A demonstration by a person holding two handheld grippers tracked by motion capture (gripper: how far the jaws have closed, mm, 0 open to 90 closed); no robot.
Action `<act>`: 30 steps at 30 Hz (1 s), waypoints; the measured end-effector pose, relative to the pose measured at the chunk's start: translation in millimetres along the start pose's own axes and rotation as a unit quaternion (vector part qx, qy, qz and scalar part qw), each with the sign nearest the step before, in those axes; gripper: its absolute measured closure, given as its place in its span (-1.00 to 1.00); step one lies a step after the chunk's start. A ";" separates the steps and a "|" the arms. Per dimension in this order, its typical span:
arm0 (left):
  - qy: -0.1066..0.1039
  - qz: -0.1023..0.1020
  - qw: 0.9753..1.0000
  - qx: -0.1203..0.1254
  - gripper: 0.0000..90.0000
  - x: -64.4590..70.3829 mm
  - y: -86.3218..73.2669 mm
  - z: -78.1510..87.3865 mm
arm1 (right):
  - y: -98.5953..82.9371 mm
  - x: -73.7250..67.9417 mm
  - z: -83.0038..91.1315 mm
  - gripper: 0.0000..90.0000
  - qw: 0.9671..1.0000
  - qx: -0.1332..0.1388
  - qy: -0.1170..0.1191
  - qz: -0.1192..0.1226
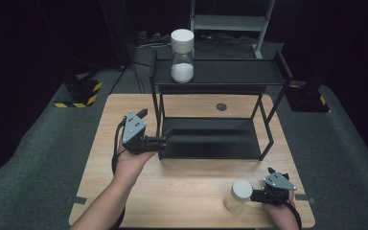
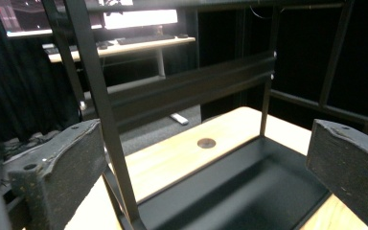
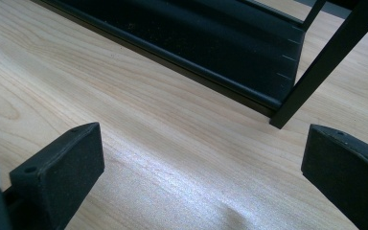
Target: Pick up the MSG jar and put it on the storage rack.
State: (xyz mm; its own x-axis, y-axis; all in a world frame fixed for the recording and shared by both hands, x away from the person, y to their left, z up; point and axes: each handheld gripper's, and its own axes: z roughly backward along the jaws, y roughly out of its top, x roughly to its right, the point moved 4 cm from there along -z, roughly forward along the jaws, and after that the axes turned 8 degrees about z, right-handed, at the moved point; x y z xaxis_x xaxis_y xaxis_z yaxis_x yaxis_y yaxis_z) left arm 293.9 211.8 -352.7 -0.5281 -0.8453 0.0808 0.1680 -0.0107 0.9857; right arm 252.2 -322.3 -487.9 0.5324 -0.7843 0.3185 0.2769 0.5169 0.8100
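Jar (image 1: 238,195) of pale grains beside the wide-apart right gripper (image 1: 258,195)

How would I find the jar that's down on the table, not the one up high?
Look at the wooden table with the black two-level rack on it. In front of the rack, near the front right corner, stands a small jar right beside the right claw. It has a white lid and pale yellowish filling, while the taller jar on the top shelf holds white powder.

Wooden table (image 1: 191,191) bearing black shelf rack (image 1: 211,139) and white-lidded jar (image 1: 238,195).
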 end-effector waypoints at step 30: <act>0.008 0.008 0.993 -0.114 -0.99 -0.3 -120.4 16.4 | 0.9 -2.4 0.0 -1.00 1.000 -0.002 -0.003 0.007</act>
State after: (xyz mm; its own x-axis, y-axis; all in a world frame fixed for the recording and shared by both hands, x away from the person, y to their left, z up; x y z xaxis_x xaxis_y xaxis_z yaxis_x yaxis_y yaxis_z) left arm 260.2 222.1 -469.0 -0.5111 -0.8545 0.0925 0.3611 -0.1158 0.9253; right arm 251.2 -319.9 -488.0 0.5318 -0.7792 0.3317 0.2733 0.5286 0.8037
